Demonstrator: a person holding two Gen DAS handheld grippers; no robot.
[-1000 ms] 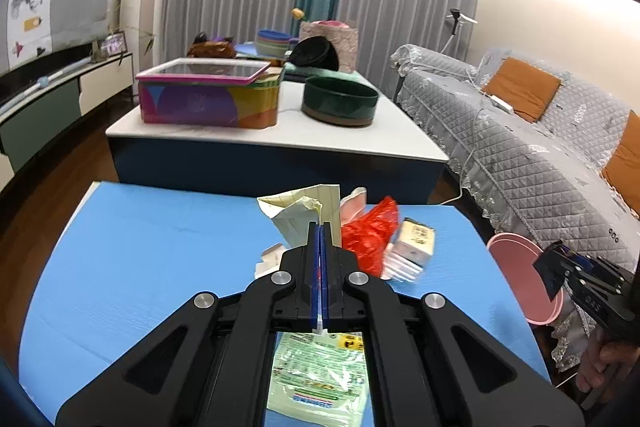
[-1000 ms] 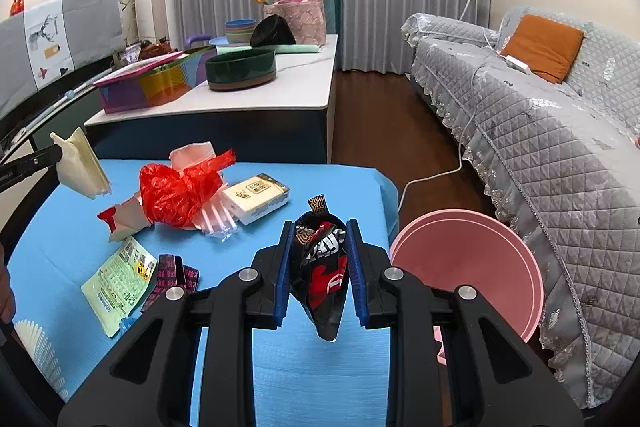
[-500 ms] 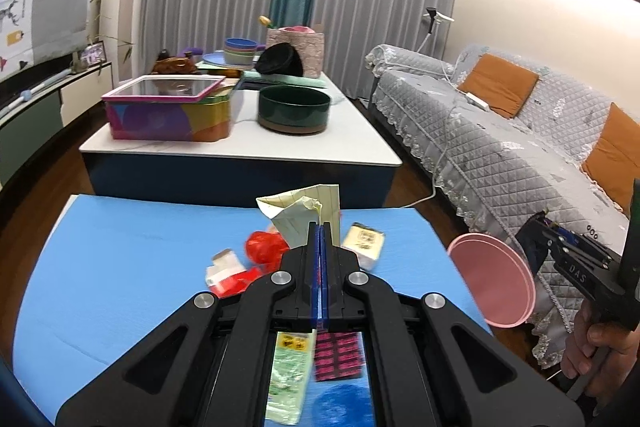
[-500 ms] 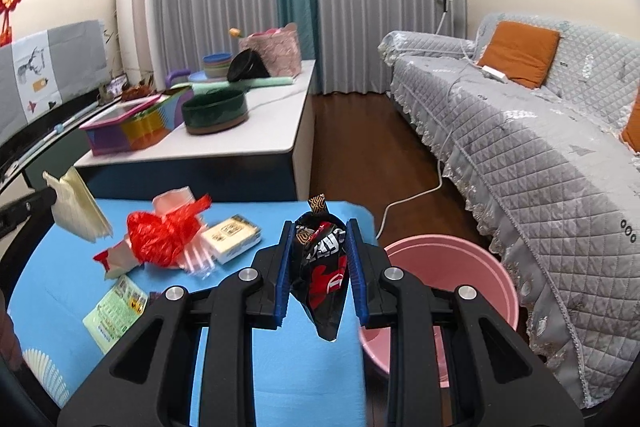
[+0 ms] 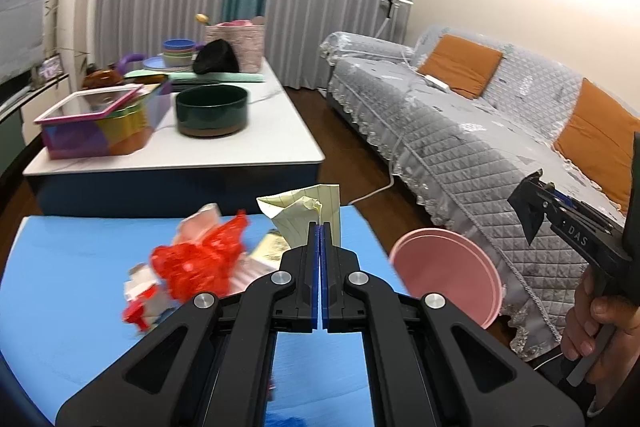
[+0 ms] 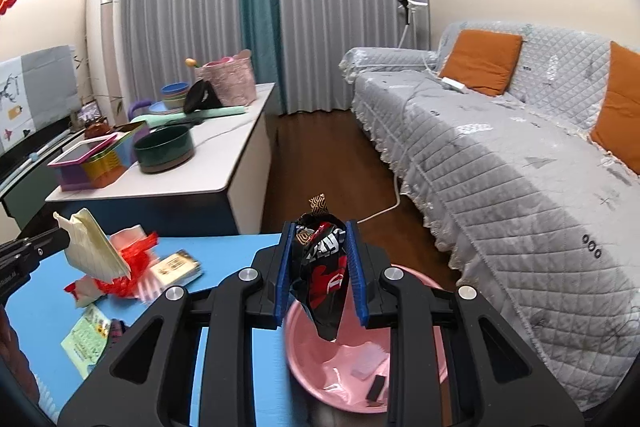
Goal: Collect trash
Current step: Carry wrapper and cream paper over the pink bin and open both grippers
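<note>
Left gripper (image 5: pixel 320 227): jaws are clenching a folded cream paper (image 5: pixel 308 213), holding it above the blue tabletop (image 5: pixel 68 267).
Right gripper (image 6: pixel 320 267): jaws are gripping a black-and-red wrapper (image 6: pixel 320 267), which is hanging over the pink basin (image 6: pixel 340 359).
Basin: sitting beside the tabletop, holding a few scraps.
Remaining trash: a red plastic bag (image 5: pixel 200 259) and a small carton (image 6: pixel 176 267) are lying on the tabletop.

Both wrist cameras look forward and downward, sharing the blue table (image 5: pixel 80 267), pink bin (image 6: pixel 320 367), probably closer rightward.
</note>
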